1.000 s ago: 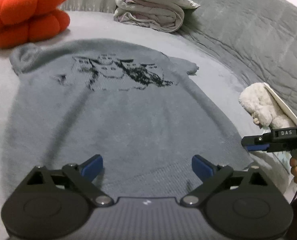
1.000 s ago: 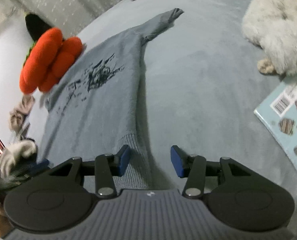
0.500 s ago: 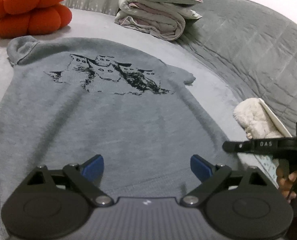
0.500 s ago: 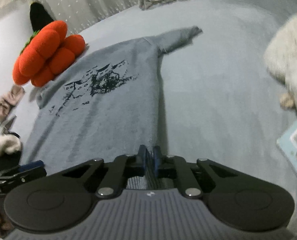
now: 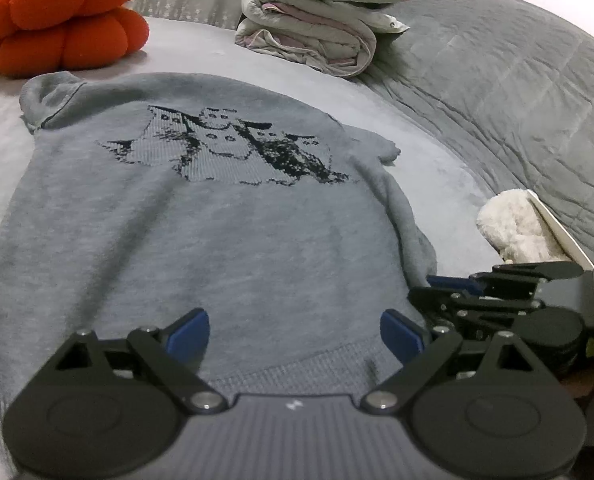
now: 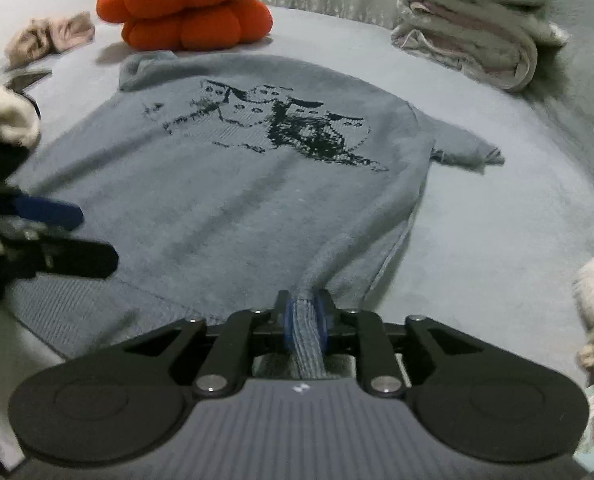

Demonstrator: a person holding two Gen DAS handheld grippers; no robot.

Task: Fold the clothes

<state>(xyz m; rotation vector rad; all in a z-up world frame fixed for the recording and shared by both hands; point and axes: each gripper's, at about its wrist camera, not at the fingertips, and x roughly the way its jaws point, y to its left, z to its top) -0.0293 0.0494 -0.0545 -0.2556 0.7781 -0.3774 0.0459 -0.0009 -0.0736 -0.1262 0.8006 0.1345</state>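
Note:
A grey knit sweater (image 5: 217, 224) with a black cat print lies flat on the grey bed, collar far, hem near; it also shows in the right wrist view (image 6: 233, 184). My left gripper (image 5: 295, 336) is open, its blue pads wide apart just above the ribbed hem near its middle. My right gripper (image 6: 304, 316) is shut on the ribbed hem at the sweater's right corner, and the cloth bunches up into the pads. The right gripper shows in the left wrist view (image 5: 449, 288) at the sweater's right edge. The left gripper shows in the right wrist view (image 6: 49, 216) at the left.
An orange pumpkin cushion (image 5: 61, 16) sits beyond the collar. A folded blanket with a purple pillow (image 5: 321, 28) lies at the back. A white plush toy (image 5: 513, 228) and a book lie at the right. A quilted grey cover (image 5: 497, 80) rises behind. Small beige cloths (image 6: 49, 36) lie far left.
My right gripper went from open to shut on the hem corner and has swung to face the collar. My left gripper has come lower and closer to the hem, staying open.

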